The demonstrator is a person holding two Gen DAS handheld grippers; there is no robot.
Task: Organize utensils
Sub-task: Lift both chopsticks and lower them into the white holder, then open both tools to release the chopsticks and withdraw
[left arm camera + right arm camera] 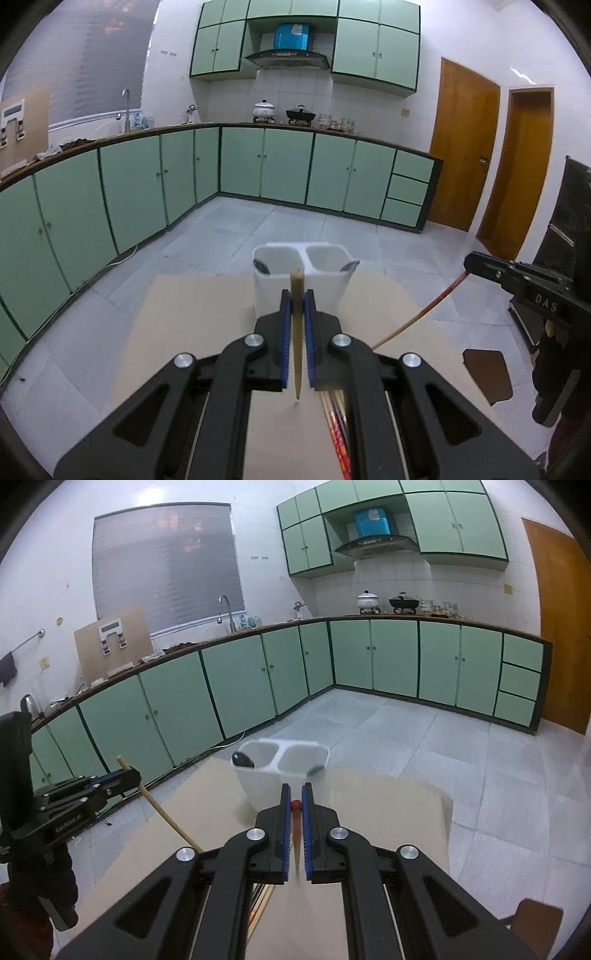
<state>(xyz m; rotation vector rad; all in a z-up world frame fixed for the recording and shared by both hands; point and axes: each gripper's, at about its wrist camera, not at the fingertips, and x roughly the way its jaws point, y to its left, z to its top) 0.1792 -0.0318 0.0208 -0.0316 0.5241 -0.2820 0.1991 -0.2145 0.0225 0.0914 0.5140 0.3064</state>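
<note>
Wooden chopstick, plain and pale, sits clamped between the blue pads of my left gripper, blunt end up at the centre of the left wrist frame and point down just above the table. A second chopstick, red-tipped and darker, is held the same way in my right gripper, low in the centre of the right wrist frame; both grippers are closed on their sticks.

White two-compartment holder stands just beyond both grippers, at the far edge of the table in mid-frame. Both of its compartments look empty as far as their interiors show, so by my judgement no utensil has been filed yet. Neither stick has reached the rim.

A bundle of further chopsticks, red-patterned and pale, lies on the table beneath the left gripper, lower centre-right of the frame; it remains to be sorted. How many it holds I cannot tell.

Outward: grey tiled floor, green cabinets across the middle band, brown doors at the right.
</note>
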